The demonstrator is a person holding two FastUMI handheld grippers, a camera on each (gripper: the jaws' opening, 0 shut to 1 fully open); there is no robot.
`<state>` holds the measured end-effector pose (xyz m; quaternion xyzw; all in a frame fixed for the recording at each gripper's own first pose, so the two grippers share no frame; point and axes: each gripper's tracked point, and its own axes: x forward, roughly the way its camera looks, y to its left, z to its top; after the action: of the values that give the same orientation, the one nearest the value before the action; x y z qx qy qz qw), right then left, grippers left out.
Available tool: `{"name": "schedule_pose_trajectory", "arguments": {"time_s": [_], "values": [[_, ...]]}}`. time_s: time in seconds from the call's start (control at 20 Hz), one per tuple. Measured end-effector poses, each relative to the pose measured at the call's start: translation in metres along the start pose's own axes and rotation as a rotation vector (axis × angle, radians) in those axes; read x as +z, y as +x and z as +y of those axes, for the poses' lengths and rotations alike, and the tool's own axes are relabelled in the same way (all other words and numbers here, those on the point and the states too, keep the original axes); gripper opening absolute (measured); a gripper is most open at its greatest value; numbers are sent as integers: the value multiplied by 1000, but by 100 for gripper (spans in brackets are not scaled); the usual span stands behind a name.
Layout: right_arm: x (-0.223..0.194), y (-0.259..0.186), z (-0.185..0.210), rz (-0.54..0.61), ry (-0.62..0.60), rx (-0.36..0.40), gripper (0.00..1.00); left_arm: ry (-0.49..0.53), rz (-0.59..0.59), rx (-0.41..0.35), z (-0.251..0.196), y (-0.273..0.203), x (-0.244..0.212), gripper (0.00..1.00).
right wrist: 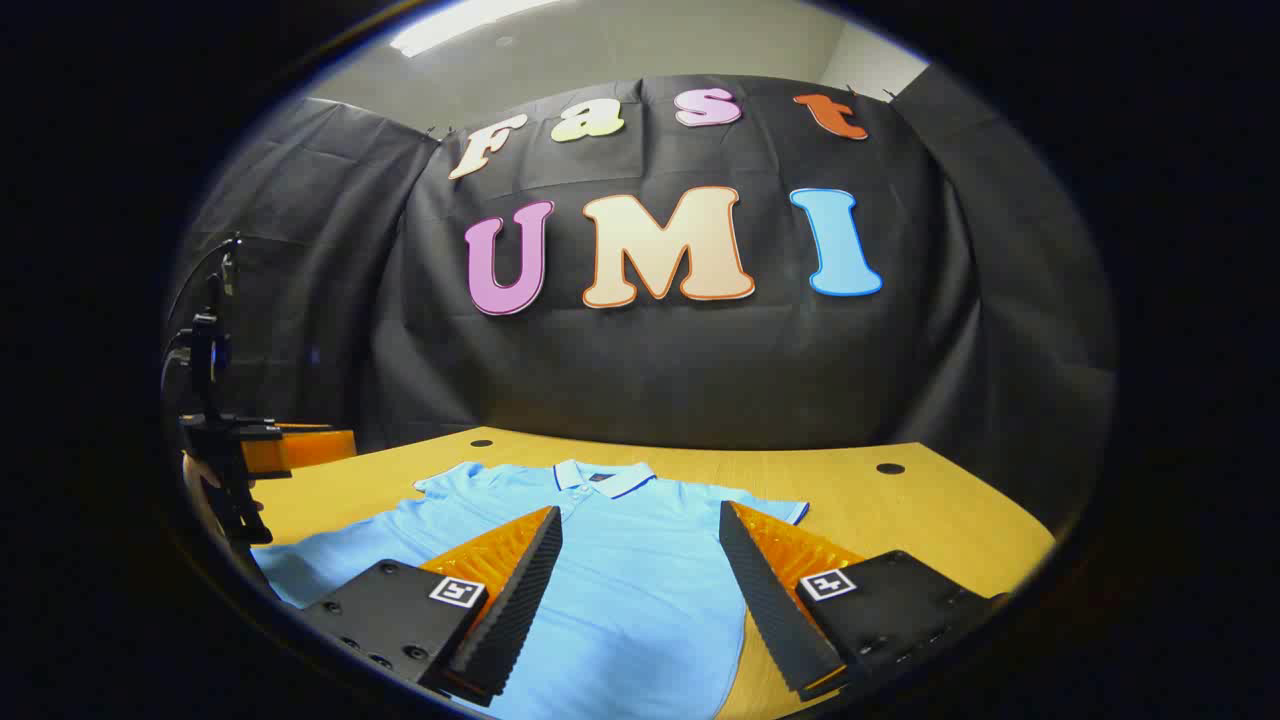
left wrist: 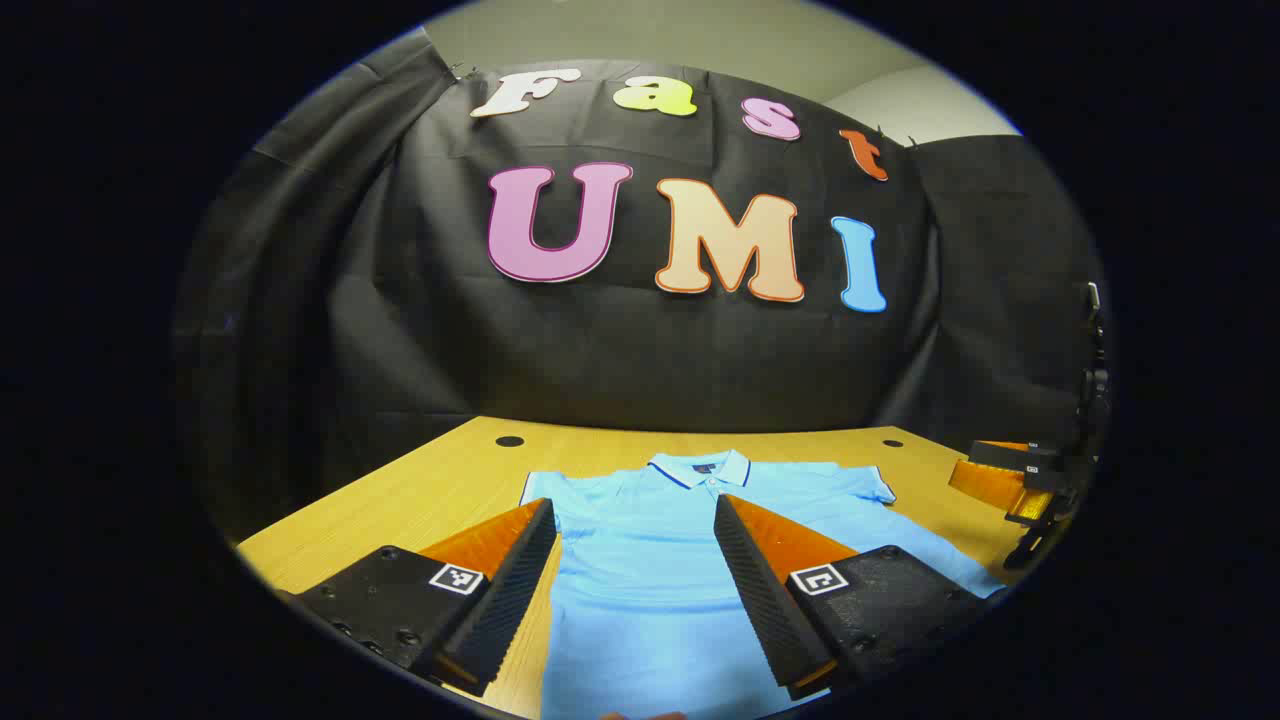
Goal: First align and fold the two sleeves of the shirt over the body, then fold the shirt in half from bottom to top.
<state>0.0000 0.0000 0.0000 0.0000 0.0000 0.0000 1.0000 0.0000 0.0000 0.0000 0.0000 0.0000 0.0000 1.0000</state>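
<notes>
A light blue polo shirt (left wrist: 650, 560) lies flat on the wooden table (left wrist: 440, 480), collar (left wrist: 700, 468) toward the far wall, both short sleeves spread out. In the left gripper view my left gripper (left wrist: 635, 520) hovers open above the shirt's body, nothing between its fingers. The right gripper (left wrist: 1025, 480) appears at the right edge of that view. In the right gripper view the same shirt (right wrist: 630, 580) lies below my right gripper (right wrist: 640, 525), which is open and holds nothing. The left gripper (right wrist: 260, 450) shows at the left edge there, above the shirt's left sleeve side.
The table (right wrist: 900, 510) has dark round holes near its far edge (left wrist: 509, 441) (right wrist: 889, 468). Bare wood flanks the shirt on both sides. The black cloth wall stands close behind the table.
</notes>
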Motion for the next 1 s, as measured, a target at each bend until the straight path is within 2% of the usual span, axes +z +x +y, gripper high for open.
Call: {"name": "schedule_pose_trajectory", "arguments": {"time_s": [0.2,0.7,1.0], "values": [[0,0,-1,11,9,-2,98,-6,27,-14,-2,-1,-4,95],[-4,1,1,22,14,-3,98,14,-18,-8,-1,-8,11,95],[-14,5,-2,54,14,-9,98,16,-6,2,4,-9,10,95]]}}
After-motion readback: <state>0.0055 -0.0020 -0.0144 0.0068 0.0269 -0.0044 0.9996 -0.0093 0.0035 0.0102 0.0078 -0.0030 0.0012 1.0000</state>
